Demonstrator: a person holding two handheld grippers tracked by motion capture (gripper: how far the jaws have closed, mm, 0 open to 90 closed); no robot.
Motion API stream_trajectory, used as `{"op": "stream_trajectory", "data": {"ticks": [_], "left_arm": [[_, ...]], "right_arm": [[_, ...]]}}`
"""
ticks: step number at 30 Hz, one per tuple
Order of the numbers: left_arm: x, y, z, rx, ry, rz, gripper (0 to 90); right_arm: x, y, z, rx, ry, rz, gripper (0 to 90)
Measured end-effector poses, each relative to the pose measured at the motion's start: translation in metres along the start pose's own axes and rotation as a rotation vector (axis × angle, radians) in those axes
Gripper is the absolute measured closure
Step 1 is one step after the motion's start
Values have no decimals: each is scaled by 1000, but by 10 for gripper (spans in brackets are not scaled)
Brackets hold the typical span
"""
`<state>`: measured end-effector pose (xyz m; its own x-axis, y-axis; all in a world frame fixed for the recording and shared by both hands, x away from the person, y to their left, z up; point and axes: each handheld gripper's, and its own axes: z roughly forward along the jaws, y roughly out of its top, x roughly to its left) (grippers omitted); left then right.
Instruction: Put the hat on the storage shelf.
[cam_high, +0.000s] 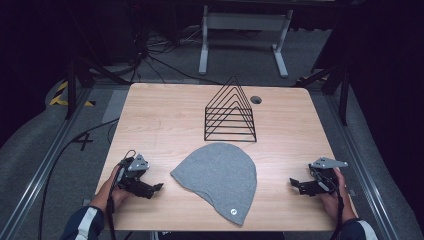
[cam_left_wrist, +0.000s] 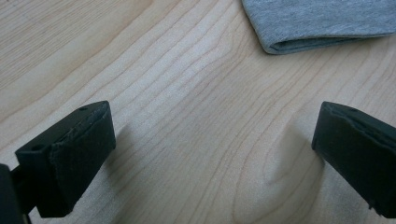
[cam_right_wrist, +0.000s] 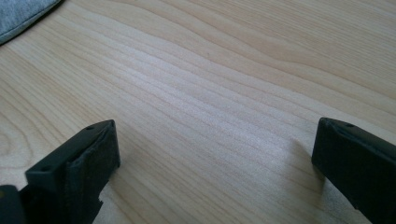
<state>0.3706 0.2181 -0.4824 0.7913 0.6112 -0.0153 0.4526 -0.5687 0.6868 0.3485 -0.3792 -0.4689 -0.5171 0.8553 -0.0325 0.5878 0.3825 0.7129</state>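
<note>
A grey knit beanie (cam_high: 220, 180) lies flat at the front middle of the wooden table (cam_high: 160, 120), with a small round tag near its lower right hem. My left gripper (cam_high: 156, 189) rests on the table left of the beanie, jaws wide open and empty, pointing toward it. The beanie's folded hem (cam_left_wrist: 322, 23) shows at the top of the left gripper view. To the right of the beanie, my right gripper (cam_high: 294, 184) sits open and empty. A corner of the beanie (cam_right_wrist: 18, 14) shows at the upper left of the right gripper view.
A black wire file rack (cam_high: 230, 112) with triangular dividers stands behind the beanie at the table's back middle. A round cable hole (cam_high: 256, 99) lies just right of the rack's top. Cables and a white desk frame (cam_high: 245, 35) are on the floor beyond.
</note>
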Motion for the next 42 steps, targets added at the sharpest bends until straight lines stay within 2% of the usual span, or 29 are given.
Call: {"op": "stream_trajectory", "data": {"ticks": [9, 11, 13, 15, 16, 17, 18, 19, 21, 22, 26, 27, 28, 30, 33, 35, 38, 42], "left_arm": [[0, 0, -1, 1, 2, 3, 9], [3, 1, -2, 14, -20, 37, 17], [2, 2, -2, -1, -38, 47, 65], [4, 6, -3, -4, -63, 52, 164], [4, 9, -2, -9, -68, 49, 200], [4, 13, -2, -5, -64, 54, 213], [2, 16, -2, -22, -55, 61, 213], [2, 16, -2, -22, -55, 61, 220], [-1, 31, -1, -53, -54, 74, 274], [-3, 36, 0, -67, -41, 87, 288], [-10, 57, 10, -79, -60, 126, 351], [-13, 61, 14, -76, -59, 145, 370], [-13, 61, 14, -76, -59, 145, 386], [-18, 73, 27, -52, -84, 176, 408], [-22, 84, 37, -52, -102, 191, 450], [-24, 88, 44, -53, -107, 205, 477], [-27, 91, 53, -16, -110, 234, 501], [-28, 87, 58, 15, -132, 235, 515]], "right_arm": [[0, 0, 0, 0, 3, -2, 4], [1, 0, 0, 0, 6, -5, 4], [2, 0, 0, 1, 19, -15, 4], [3, 2, 0, 21, 36, -34, 5], [4, 3, -1, 40, 49, -55, 26], [7, 4, -3, 39, 69, -74, 142], [10, 6, -6, 16, 91, -92, 293], [15, 8, -8, 0, 91, -102, 308], [25, 15, -9, -17, 94, -113, 407], [31, 20, -10, -29, 108, -115, 425], [64, 35, -6, -56, 160, -167, 529], [74, 38, -3, -58, 185, -185, 559], [83, 40, -1, -58, 201, -204, 594], [102, 44, 4, -65, 244, -228, 642], [129, 48, 8, -72, 317, -273, 729], [147, 49, 10, -70, 357, -318, 764], [168, 49, 14, -60, 416, -372, 792], [181, 45, 22, -23, 440, -422, 810]]}}
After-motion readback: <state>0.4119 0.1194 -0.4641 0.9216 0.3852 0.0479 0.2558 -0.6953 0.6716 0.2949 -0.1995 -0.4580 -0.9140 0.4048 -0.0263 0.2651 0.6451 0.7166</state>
